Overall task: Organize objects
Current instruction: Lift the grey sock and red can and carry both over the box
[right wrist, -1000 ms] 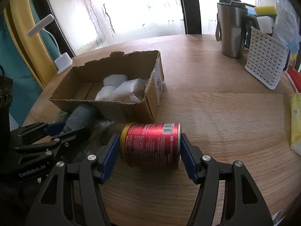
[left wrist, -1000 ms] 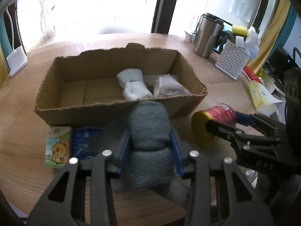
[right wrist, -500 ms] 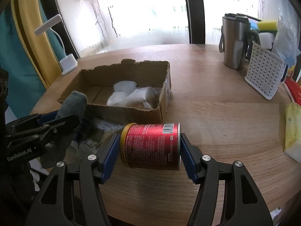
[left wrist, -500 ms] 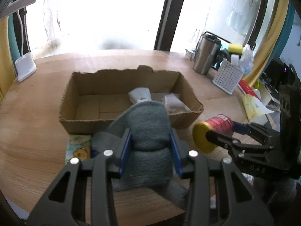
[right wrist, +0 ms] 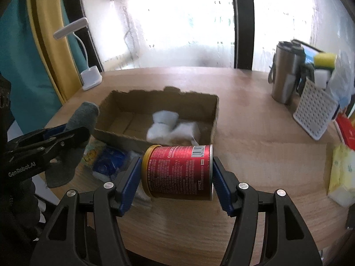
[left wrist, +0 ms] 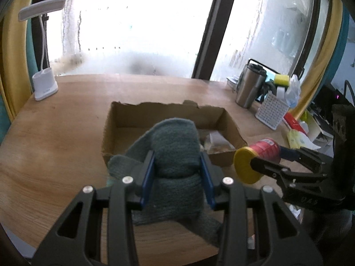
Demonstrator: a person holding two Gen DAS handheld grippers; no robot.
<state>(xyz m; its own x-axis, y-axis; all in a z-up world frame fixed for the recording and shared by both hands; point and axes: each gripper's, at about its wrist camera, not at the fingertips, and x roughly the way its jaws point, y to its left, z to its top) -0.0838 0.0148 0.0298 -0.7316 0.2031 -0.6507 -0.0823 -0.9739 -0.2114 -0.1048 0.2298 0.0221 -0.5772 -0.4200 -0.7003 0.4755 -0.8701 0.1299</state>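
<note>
My left gripper [left wrist: 177,175] is shut on a grey knitted cloth [left wrist: 175,146], held up in the air in front of the open cardboard box [left wrist: 166,108]. It also shows in the right wrist view [right wrist: 73,133], with the cloth [right wrist: 82,115] hanging from it. My right gripper [right wrist: 176,173] is shut on a red can with a yellow lid [right wrist: 177,170], held sideways above the table near the box's [right wrist: 213,110] front right corner. The can also shows in the left wrist view [left wrist: 264,148]. White wrapped bundles [right wrist: 164,122] lie in the box.
A blue packet [right wrist: 108,161] and a tissue pack lie before the box. A steel tumbler [right wrist: 285,77], a white perforated basket [right wrist: 315,113] and yellow packs [right wrist: 341,173] stand at the right. A white lamp base [left wrist: 44,86] stands far left.
Both grippers have risen and drawn back with their loads. The cloth and can now hang higher above the table, and the box looks farther away.
</note>
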